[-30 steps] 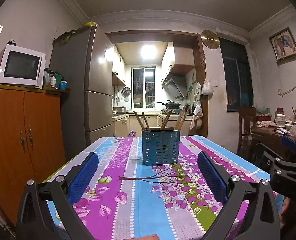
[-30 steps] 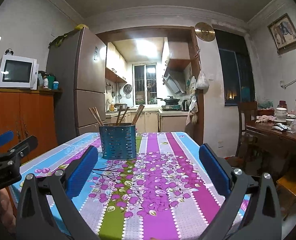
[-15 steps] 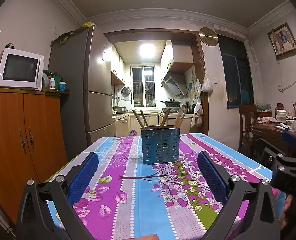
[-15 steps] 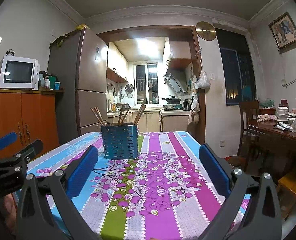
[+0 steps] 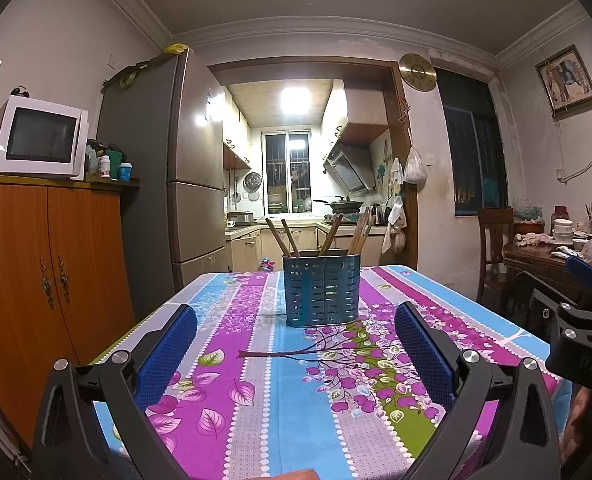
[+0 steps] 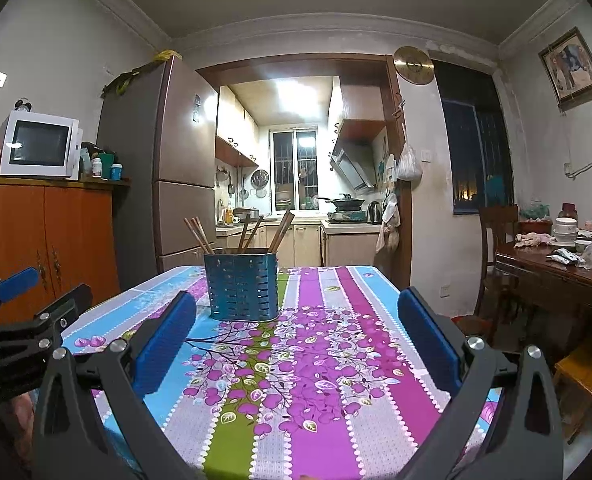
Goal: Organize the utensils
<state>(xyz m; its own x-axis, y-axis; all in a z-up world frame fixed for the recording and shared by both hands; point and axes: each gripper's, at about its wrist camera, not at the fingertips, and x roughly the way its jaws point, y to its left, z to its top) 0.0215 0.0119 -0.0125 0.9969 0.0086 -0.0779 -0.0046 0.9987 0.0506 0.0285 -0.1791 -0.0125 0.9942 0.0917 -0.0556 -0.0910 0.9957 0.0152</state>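
Toward the far end of the desk [image 5: 256,400], roughly on its middle line, sits one blue utensil holder [image 5: 322,290], an oval metal-looking tub with rows of little slots punched through the wall. Sticking out of it are wooden chopsticks [image 5: 328,236], all leaning at angles. I count about six or seven tips, but a couple overlap so hard to be sure. Their lower ends are hidden inside the holder.

Desk is covered in a shiny plastic-looking tablecloth, striped purple, blue, grey and green with a printed flower-and-branch pattern.

Two tools in total. Left tool [image 5: 296,344] hangs over the near edge, spread wide, nothing between its blue ribbed pads [image 5: 424,356]. Right tool [image 6: 296,340] is the same deal: gaping wide, empty, over the near edge toward the right side. Both are well apart from the holder. Each camera catches just a slice of the other tool at the frame edge, so most of that one is cut off.
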